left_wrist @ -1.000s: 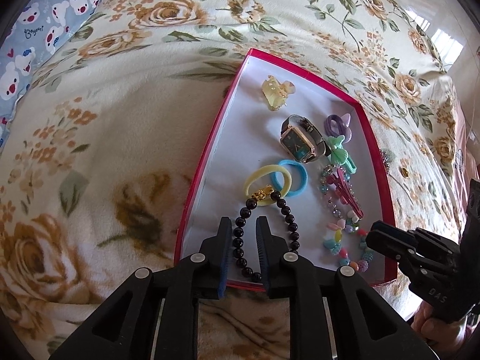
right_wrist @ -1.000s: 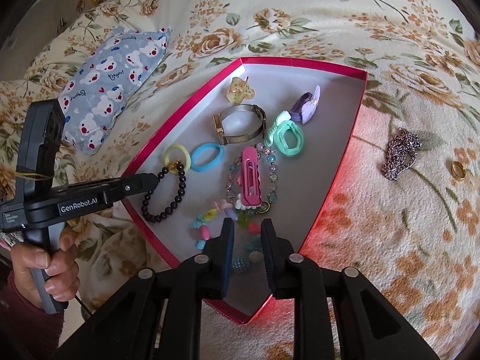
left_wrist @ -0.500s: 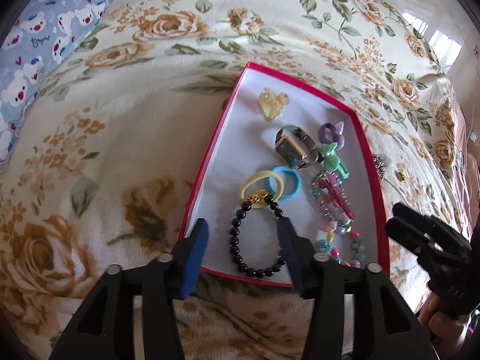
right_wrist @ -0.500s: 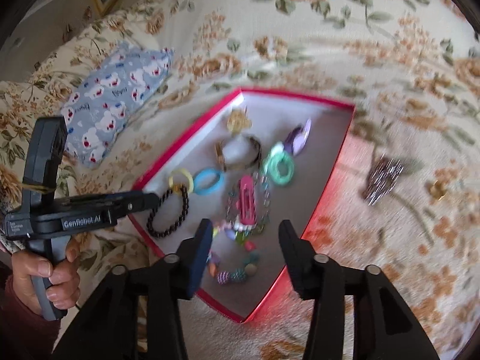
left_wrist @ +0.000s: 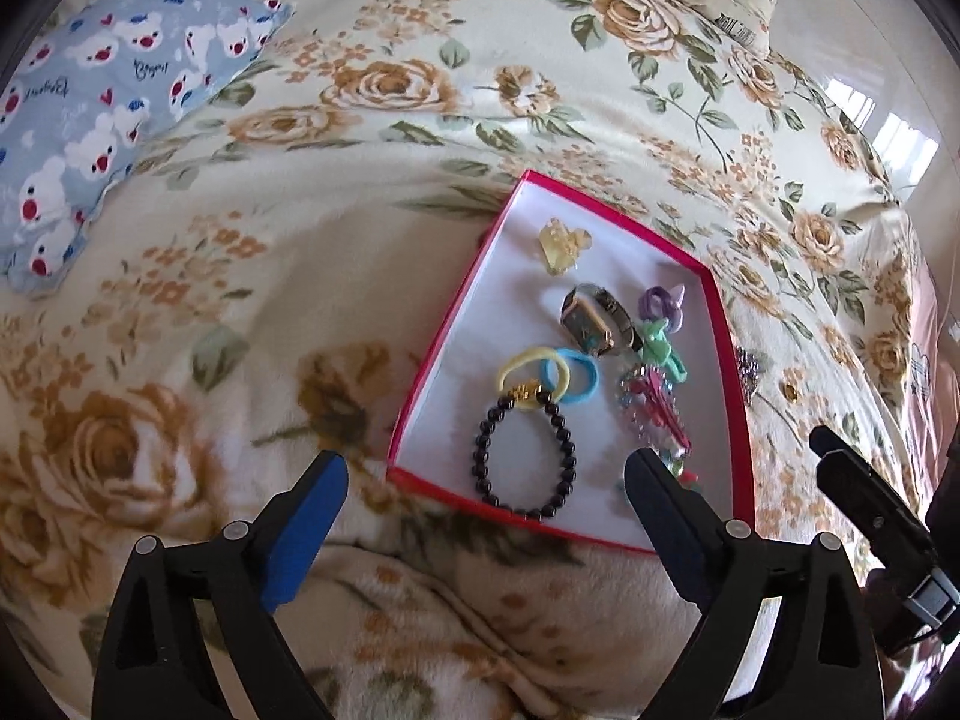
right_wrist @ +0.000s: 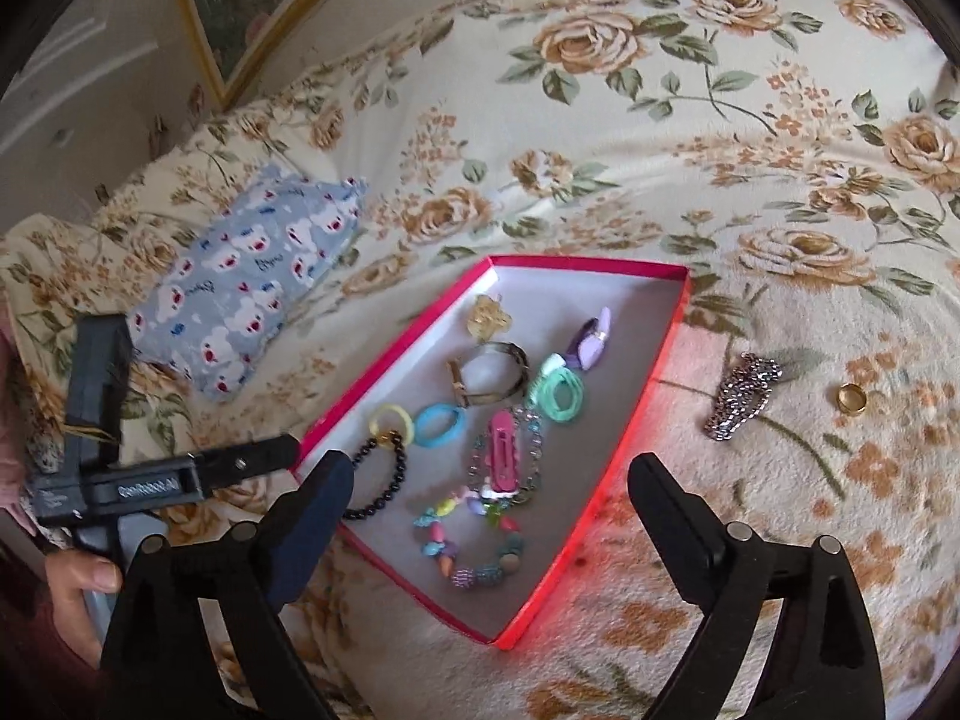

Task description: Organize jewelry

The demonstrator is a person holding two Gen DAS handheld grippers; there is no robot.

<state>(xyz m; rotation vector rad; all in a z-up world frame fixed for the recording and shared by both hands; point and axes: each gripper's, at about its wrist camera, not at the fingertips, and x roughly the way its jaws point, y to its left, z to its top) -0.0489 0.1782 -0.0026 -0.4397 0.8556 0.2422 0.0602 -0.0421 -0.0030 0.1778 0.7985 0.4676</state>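
Ahead of both grippers, the red box [right_wrist: 636, 432] already holds most pieces, the black bead bracelet [left_wrist: 525, 456] and colourful bead bracelet [right_wrist: 474, 540] nearest. Left gripper [left_wrist: 486, 492] and right gripper [right_wrist: 489, 495] have just been opening, jaws wide and empty. Silver chain [right_wrist: 744, 396] and gold ring [right_wrist: 852, 399] lie outside on the bed, ahead-right of the right gripper.

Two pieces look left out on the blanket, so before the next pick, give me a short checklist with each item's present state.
1. Right gripper open, nothing between the fingers: ok; jaws have just been opening.
2. Left gripper open, empty: ok; likewise just opening.
3. Silver chain in the red box: not ok, on the blanket.
4. Gold ring in the box: not ok, beside the chain.
5. Black bead bracelet inside the box: ok.
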